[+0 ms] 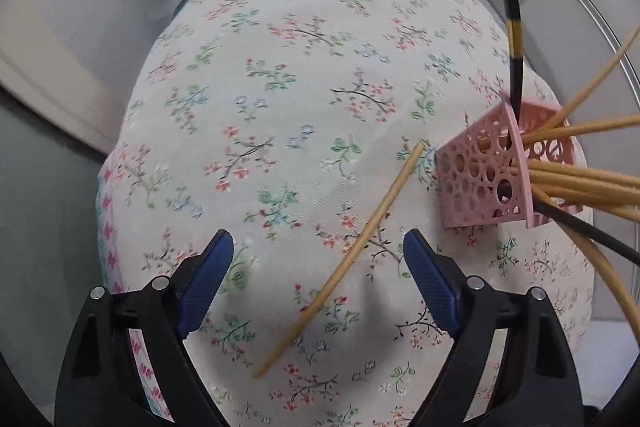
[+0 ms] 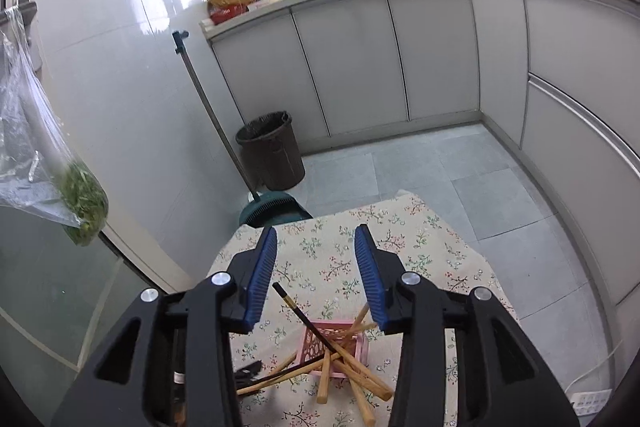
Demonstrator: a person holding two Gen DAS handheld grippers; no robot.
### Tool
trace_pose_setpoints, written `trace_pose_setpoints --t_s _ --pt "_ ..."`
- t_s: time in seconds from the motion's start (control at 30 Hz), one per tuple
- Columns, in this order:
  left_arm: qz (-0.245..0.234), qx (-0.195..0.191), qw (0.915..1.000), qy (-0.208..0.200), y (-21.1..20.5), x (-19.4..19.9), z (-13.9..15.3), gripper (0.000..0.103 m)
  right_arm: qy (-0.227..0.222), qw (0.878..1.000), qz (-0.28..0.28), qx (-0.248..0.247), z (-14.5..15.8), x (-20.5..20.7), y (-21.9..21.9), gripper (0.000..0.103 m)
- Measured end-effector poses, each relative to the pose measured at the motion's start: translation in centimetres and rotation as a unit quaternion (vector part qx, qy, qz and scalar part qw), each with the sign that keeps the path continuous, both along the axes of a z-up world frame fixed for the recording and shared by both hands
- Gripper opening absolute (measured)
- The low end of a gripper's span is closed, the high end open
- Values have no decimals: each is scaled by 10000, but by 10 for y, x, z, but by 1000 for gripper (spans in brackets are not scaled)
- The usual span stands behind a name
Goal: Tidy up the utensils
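A single wooden chopstick (image 1: 347, 261) lies slantwise on the floral tablecloth (image 1: 280, 87). My left gripper (image 1: 318, 259) points down over it, open, one blue pad on each side of the stick and neither touching it. To the right stands a pink perforated holder (image 1: 480, 179) with several wooden chopsticks and a black one (image 1: 516, 67) leaning out. In the right wrist view my right gripper (image 2: 316, 275) hangs open above that pink holder (image 2: 320, 343), nothing between its fingers. The black chopstick (image 2: 296, 311) sticks up toward it.
Beyond the table's far edge stand a dark waste bin (image 2: 272, 151), a long-handled broom (image 2: 212, 115) and a green dustpan (image 2: 276, 211). A plastic bag of greens (image 2: 80, 203) hangs at the left. White cabinets (image 2: 400, 59) line the back and the right.
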State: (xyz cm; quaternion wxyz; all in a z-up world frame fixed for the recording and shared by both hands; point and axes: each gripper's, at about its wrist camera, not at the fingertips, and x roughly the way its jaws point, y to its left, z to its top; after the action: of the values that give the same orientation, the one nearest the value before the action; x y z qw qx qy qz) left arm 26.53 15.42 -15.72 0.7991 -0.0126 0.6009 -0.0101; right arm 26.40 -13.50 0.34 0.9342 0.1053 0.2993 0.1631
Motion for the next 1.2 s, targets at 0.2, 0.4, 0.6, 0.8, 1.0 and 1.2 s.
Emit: trace_pose_setpoints --t_s 0.2,0.4,0.6,0.8,1.0,1.2 --pt "-231 22 9997 92 -9 13 -26 73 -87 9999 -134 -32 3 -18 -21 57" --pt "-273 254 9991 189 -16 20 -54 55 140 9996 -215 108 -4 -22 -36 57" --pt "485 -386 9978 220 33 14 -51 7 351 9980 -318 418 -4 -26 -54 59" --pt "796 -1045 9911 -202 74 -10 -21 7 281 9972 -341 598 6 -45 -70 63" --pt "863 -1233 9822 -1123 87 -46 49 7 407 9967 -336 618 -2 -66 -77 63" --pt "850 -621 9602 -2588 68 -87 151 7 597 9923 -397 1011 -22 -94 -93 67"
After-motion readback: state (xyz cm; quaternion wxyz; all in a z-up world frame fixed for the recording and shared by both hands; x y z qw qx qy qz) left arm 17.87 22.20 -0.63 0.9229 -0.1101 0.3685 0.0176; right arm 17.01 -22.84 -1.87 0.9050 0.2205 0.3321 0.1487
